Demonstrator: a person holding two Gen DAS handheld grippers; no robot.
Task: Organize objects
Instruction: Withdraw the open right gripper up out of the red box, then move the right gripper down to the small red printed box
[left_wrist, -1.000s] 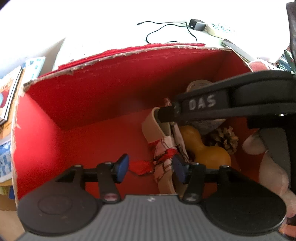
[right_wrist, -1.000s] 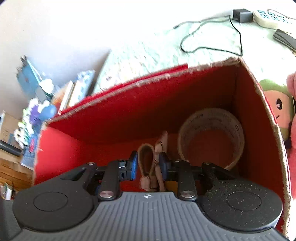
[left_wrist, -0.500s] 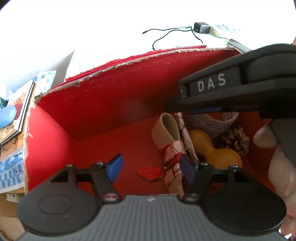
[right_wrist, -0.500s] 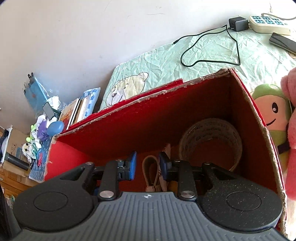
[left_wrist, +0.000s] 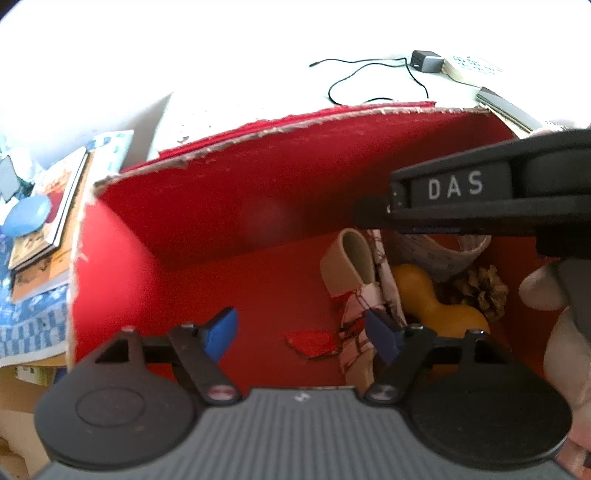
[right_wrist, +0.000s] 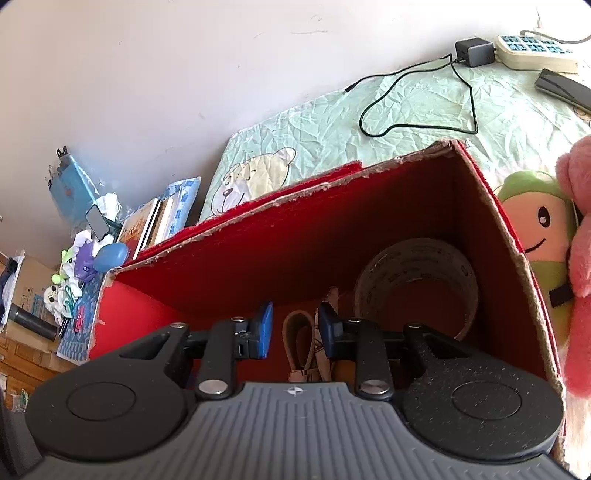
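Left wrist view looks down into a red cardboard box, where the left gripper hangs with its jaws spread wide and empty over the bare red floor. Against the box's right end lie a folded beige strap with patterned cloth, a yellow gourd-shaped object, a pine cone and a roll of printed tape. A scrap of red paper lies loose beside the strap.

From the right wrist view, the right gripper sits above the box with its jaws parted and nothing between them; the strap shows below through the gap. Two plush toys, one green and one pink, wait outside on the bed.

Both tools crowd the same corner, so a collision between them looks the likeliest slip. A careless reach could also snag the strap's loop and drag it back out, or tip the upright tape roll.
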